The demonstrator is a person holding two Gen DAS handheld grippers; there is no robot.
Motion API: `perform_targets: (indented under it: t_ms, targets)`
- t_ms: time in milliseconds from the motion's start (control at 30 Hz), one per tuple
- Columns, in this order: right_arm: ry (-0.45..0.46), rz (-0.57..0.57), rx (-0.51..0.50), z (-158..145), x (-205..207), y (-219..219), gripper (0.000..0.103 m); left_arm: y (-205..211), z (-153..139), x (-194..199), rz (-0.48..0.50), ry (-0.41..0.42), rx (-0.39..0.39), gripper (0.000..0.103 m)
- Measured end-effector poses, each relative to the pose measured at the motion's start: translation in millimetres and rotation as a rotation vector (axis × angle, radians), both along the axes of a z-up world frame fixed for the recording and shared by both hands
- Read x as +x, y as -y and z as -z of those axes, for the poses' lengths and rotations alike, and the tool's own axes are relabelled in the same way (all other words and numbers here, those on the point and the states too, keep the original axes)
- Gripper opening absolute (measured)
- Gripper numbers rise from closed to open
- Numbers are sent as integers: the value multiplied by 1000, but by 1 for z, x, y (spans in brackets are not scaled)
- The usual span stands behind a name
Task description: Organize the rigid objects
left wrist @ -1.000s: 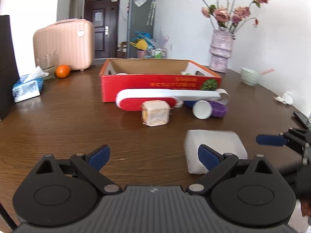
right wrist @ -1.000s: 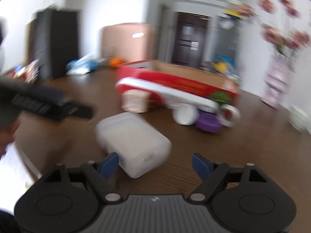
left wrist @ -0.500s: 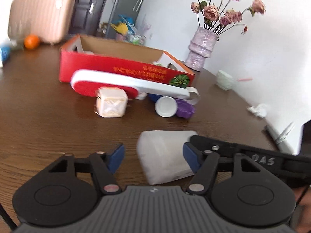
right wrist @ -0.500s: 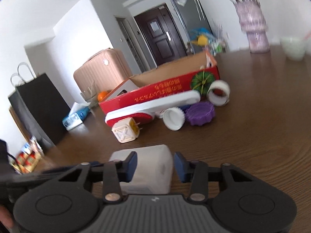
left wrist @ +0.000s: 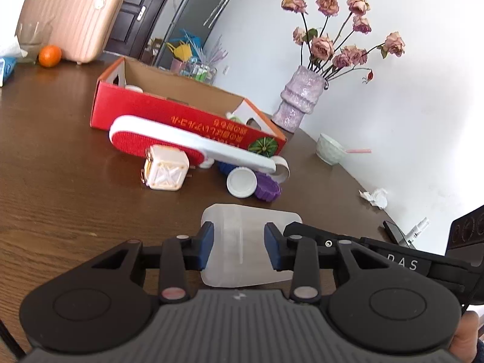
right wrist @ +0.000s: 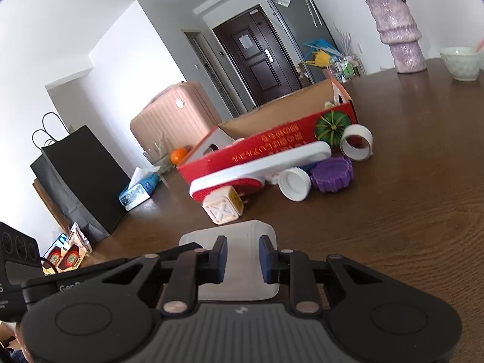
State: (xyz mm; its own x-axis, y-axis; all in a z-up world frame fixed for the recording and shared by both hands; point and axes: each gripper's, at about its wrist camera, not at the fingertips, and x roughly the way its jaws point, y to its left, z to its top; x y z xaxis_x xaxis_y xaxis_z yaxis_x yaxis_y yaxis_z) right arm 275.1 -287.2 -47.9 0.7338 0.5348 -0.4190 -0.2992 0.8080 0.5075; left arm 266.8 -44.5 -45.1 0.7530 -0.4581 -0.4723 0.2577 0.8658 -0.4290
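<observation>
A translucent white plastic box (left wrist: 242, 242) lies on the brown table. My left gripper (left wrist: 239, 248) is shut on it, blue pads on both sides. My right gripper (right wrist: 240, 258) is shut on the same box (right wrist: 239, 236) from the other side. Beyond stands a red cardboard box (left wrist: 187, 115), open on top. Against its front lie a red-and-white brush (left wrist: 187, 145), a cream cube (left wrist: 166, 172), a white cap (left wrist: 242, 183), a purple lid (left wrist: 267, 189) and a tape roll (left wrist: 281, 169).
A purple vase with roses (left wrist: 299, 99), a pale green bowl (left wrist: 329, 151), crumpled tissue (left wrist: 375, 198) and a phone (left wrist: 396, 233) are at the right. An orange (left wrist: 50, 56), glass and pink suitcase (left wrist: 69, 18) are far left. A black bag (right wrist: 81, 175) stands beside the table.
Both grippers have closed in on the translucent box and narrowed onto it. The left view tilted and moved closer to the box; the right gripper's fingers came further together.
</observation>
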Motion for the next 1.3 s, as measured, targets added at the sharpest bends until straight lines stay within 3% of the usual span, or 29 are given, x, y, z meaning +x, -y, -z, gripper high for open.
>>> perform_targets:
  t_ms: [233,467,600,700,867,1067,1300]
  targets:
    - [65,30,-21,-25,23,-6,22,-1,-30,34,4,70,12,35]
    - [153,78,-48,-71,121,-16,22,-11,-72,151,39,49,-18,35]
    - [102,107,-19,-80,209,-19,22,-12,-76,232,32,-7,-7,35]
    - [48,141,-36,-77,274,-23,20,-14,-62,301,66,-140,-21,35]
    - [-63,146,-58,-56,352,-31,20,-2,-39,368,71,-193,107,36]
    - [-180,126,-143,-25,409,-48,21,0,-11,407,57,-243,150,41]
    - [-150,93,-240,-39,408,-61,22,-15,-39,390,29,-139,226,57]
